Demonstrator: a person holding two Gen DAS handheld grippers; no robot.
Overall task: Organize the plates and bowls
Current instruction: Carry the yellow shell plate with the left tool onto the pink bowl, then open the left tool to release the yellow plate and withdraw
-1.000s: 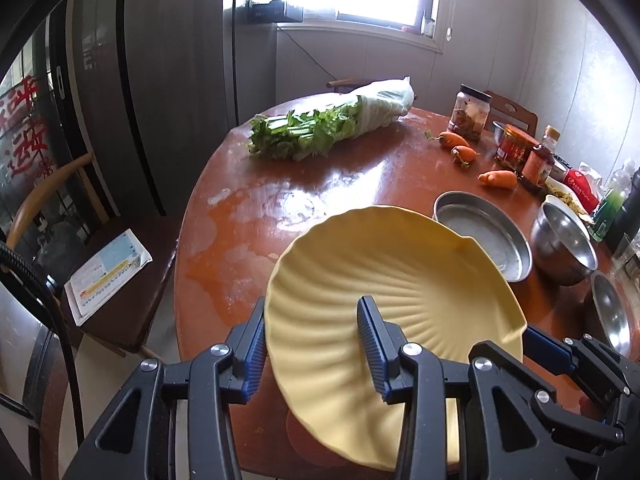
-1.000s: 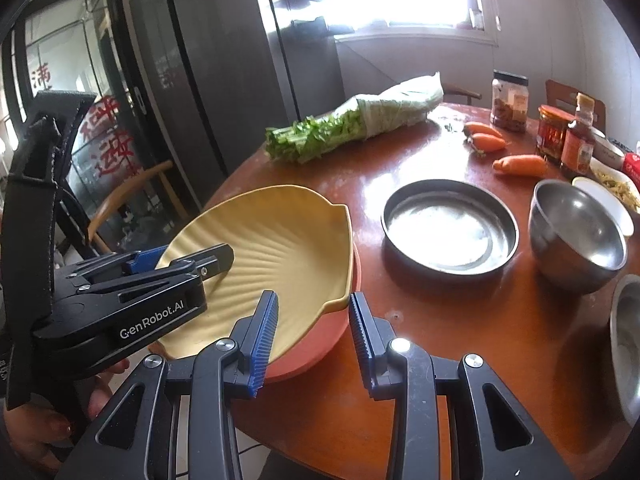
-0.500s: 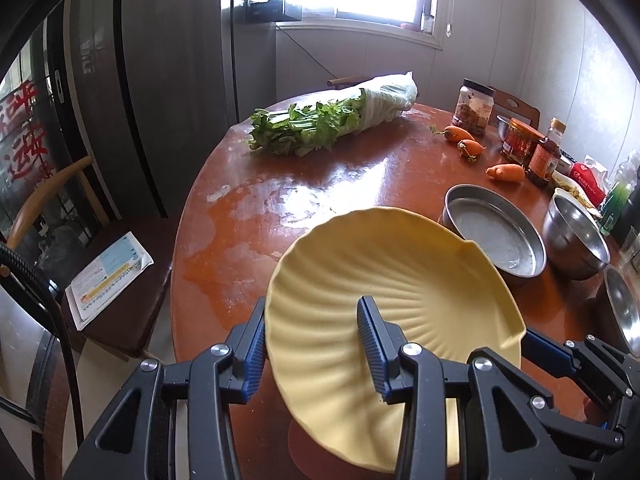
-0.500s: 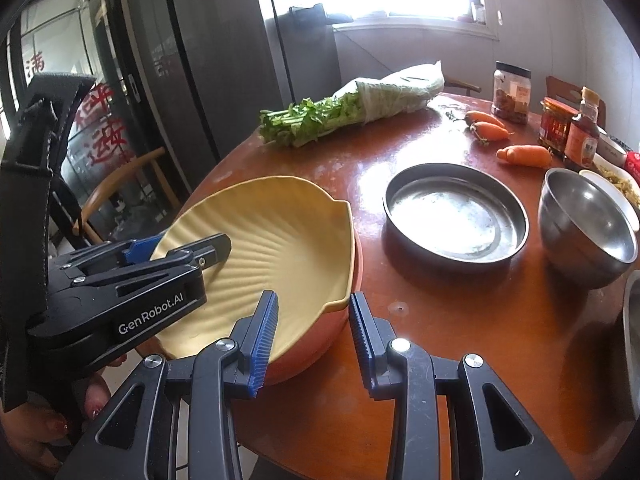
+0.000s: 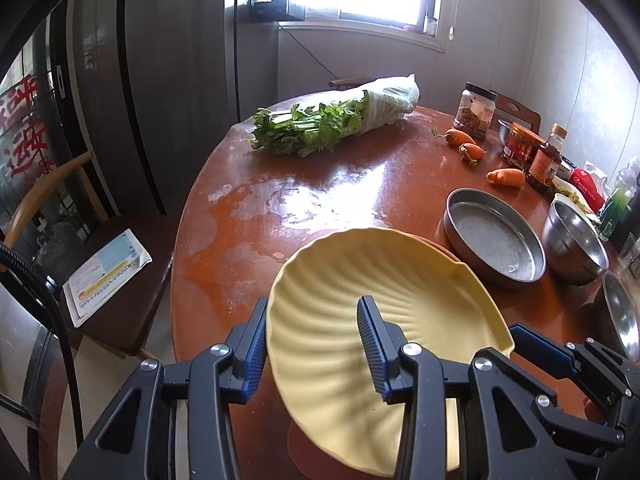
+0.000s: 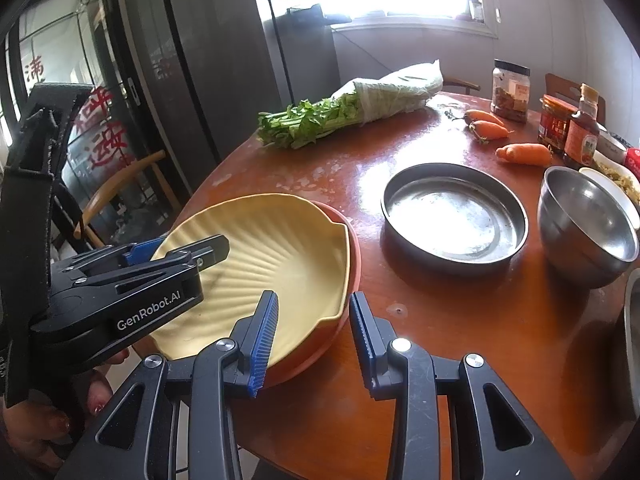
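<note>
In the left wrist view, the left gripper [image 5: 312,344] has its jaws apart around the near left rim of the yellow shell plate [image 5: 384,320]; whether they press it, I cannot tell. The plate lies on an orange plate [image 5: 438,245] at the near table [image 5: 320,184] edge.

In the right wrist view, the right gripper [image 6: 314,336] is released, its jaws on either side of the near rim of both plates. The steel pan [image 6: 454,216] and steel bowl [image 6: 588,226] stand further right.

Your left gripper [image 5: 312,344] and right gripper [image 6: 314,338] are both matte black plastic frames with triangular cut-outs and silver round screws at the joints, each finger faced with a ribbed blue pad [image 6: 265,338]. White "GenRobot.AI" lettering marks the left one's side, with a black strap [image 6: 28,208] above. Your hand [image 6: 44,428] shows bare skin and dark red nail polish.
</note>
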